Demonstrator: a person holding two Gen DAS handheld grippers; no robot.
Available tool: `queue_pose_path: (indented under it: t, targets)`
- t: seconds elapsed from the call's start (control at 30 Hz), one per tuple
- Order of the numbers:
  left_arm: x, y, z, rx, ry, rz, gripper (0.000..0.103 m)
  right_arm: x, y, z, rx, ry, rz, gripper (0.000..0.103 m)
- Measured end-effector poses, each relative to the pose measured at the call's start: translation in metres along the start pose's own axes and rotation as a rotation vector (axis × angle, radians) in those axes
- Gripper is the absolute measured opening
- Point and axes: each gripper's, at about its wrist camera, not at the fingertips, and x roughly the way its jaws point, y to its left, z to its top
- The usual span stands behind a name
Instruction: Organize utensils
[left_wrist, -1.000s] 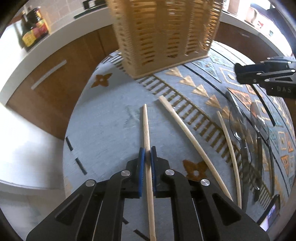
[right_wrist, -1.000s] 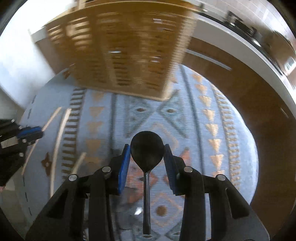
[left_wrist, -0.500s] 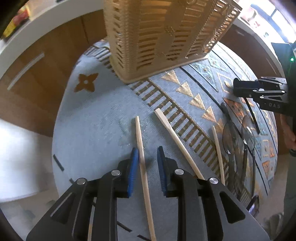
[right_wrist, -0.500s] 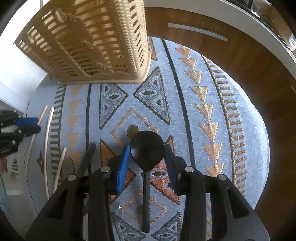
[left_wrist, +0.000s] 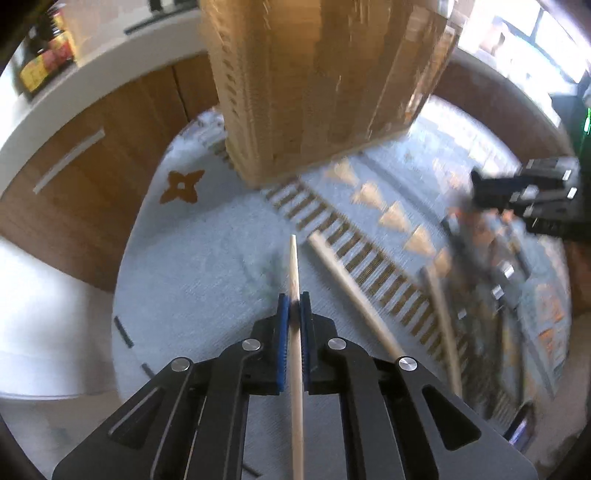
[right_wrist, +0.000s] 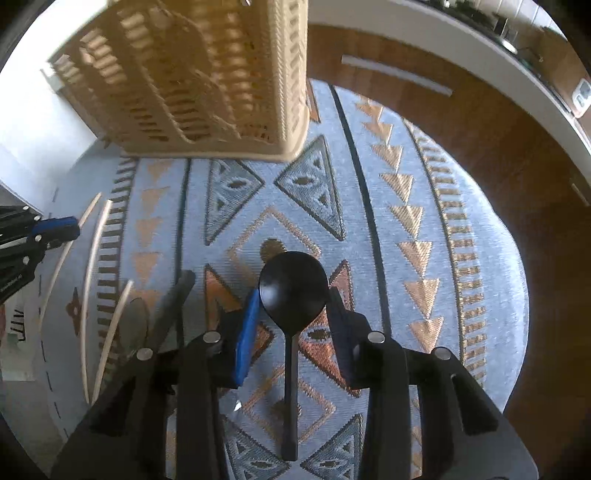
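My left gripper (left_wrist: 294, 306) is shut on a wooden chopstick (left_wrist: 295, 350) that points toward the woven basket (left_wrist: 321, 85). Two more chopsticks (left_wrist: 354, 295) lie on the patterned cloth to its right. My right gripper (right_wrist: 291, 302) is open, its jaws on either side of a black spoon (right_wrist: 293, 291) lying on the cloth. The basket (right_wrist: 207, 77) stands ahead to the left in the right wrist view. The left gripper (right_wrist: 44, 232) shows at that view's left edge, and the right gripper (left_wrist: 476, 186) at the left wrist view's right edge.
A round table with a blue patterned cloth (right_wrist: 406, 229). More utensils, a clear spoon (right_wrist: 131, 328) and a dark handle (right_wrist: 171, 306), lie left of the right gripper beside the chopsticks (right_wrist: 94, 266). Wooden cabinets and a white counter (left_wrist: 92, 74) surround the table.
My left gripper opened half a second ago and has shut again on the chopstick, closer to its tip. The right gripper has lowered over the black spoon and stays open.
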Motion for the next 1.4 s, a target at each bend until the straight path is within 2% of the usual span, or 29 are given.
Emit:
queue_pose_path:
  t: [0.17,0.27,0.37,0.47,0.5,0.6,0.77,0.87,0.97,1.03,1.23,1.4]
  targets:
    - [-0.034,0.002,-0.011,-0.083,-0.2,-0.083,0.003,-0.048,0.002,-0.024,-0.01,-0.154,0.05,0.034]
    - [-0.052,-0.007,-0.018,-0.101,-0.294,-0.107,0.003,-0.076,0.008,-0.035,-0.022,-0.252,0.083,0.034]
    - [-0.073,-0.013,-0.021,-0.12,-0.424,-0.136,0.003,-0.099,0.009,-0.04,-0.028,-0.349,0.128,0.034]
    - [-0.107,-0.021,-0.025,-0.155,-0.617,-0.114,0.003,-0.125,0.01,-0.04,-0.022,-0.469,0.184,0.034]
    - [-0.115,-0.024,-0.024,-0.159,-0.657,-0.113,0.003,-0.138,0.012,-0.041,-0.014,-0.523,0.192,0.034]
    - [-0.157,-0.036,-0.015,-0.144,-0.828,-0.091,0.003,-0.158,0.014,-0.024,0.018,-0.627,0.215,0.034]
    - [-0.191,-0.059,0.014,-0.11,-1.028,0.001,0.003,-0.19,0.02,0.006,0.069,-0.799,0.169,0.034]
    - [-0.195,-0.059,0.033,-0.116,-1.089,0.047,0.003,-0.197,0.021,0.03,0.104,-0.863,0.162,0.034]
    - [-0.189,-0.056,0.056,-0.12,-1.137,0.115,0.004,-0.188,0.023,0.057,0.124,-0.873,0.095,0.034]
    - [-0.184,-0.052,0.067,-0.139,-1.149,0.15,0.004,-0.179,0.025,0.076,0.113,-0.881,0.106,0.034]
    - [-0.165,-0.031,0.092,-0.209,-1.166,0.157,0.004,-0.158,0.037,0.114,0.102,-0.956,0.012,0.034]
    - [-0.144,-0.023,0.098,-0.213,-1.161,0.169,0.004,-0.127,0.042,0.13,0.09,-0.936,0.037,0.034]
